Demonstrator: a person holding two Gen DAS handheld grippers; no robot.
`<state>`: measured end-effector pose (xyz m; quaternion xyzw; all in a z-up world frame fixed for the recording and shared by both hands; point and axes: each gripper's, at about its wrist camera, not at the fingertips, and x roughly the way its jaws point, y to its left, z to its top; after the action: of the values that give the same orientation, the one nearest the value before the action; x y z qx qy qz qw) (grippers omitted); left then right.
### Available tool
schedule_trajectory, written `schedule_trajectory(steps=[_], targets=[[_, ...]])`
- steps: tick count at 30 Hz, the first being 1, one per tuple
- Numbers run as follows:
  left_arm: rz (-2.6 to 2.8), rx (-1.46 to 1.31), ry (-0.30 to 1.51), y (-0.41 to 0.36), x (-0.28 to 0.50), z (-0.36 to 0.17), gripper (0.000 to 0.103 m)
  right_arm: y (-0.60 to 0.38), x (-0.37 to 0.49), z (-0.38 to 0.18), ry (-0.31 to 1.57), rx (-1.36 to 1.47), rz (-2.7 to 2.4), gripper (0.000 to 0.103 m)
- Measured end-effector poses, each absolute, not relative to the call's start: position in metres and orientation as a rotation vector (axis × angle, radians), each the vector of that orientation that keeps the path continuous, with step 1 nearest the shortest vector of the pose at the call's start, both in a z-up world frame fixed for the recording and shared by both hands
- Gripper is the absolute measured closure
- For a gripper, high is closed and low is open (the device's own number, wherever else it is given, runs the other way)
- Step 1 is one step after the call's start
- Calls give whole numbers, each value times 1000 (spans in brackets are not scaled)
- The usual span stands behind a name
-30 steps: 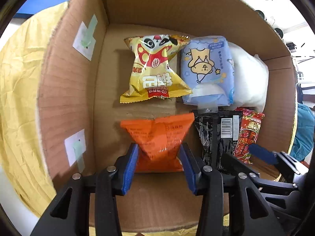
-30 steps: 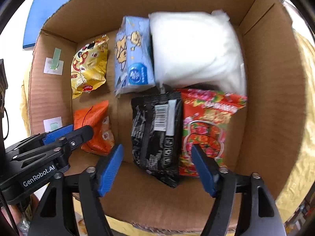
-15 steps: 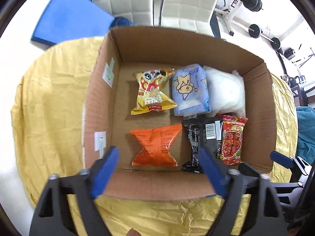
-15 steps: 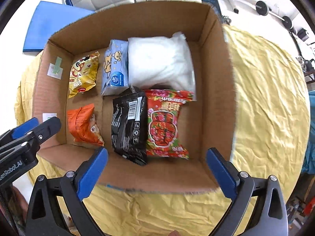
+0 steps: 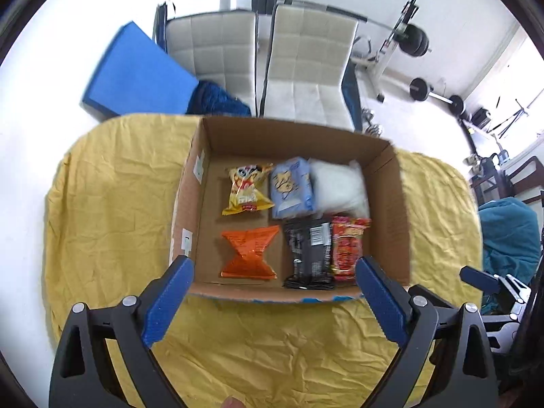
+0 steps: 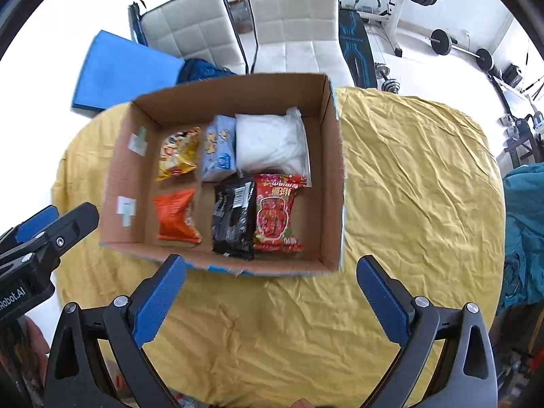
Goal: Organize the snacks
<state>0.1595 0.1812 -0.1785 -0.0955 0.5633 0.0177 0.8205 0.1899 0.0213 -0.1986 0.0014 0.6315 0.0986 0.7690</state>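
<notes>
On the yellow cloth (image 5: 112,204), both grippers (image 5: 273,284) (image 6: 272,282) have risen wide open and empty, leaving six packets in the box (image 5: 396,210), apparently sorted.

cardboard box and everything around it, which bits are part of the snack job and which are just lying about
Part of the job:
cardboard box
yellow packet
light blue packet
white bag
orange packet
black packet
red packet

Just lying about:
yellow cloth
white chairs
blue mat
weight bench
</notes>
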Motion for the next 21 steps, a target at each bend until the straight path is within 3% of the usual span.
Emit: schedule_trajectory(steps=[21], targets=[[60, -181, 1029, 140, 41, -46, 5, -32, 60, -22, 1116, -29, 272, 1]])
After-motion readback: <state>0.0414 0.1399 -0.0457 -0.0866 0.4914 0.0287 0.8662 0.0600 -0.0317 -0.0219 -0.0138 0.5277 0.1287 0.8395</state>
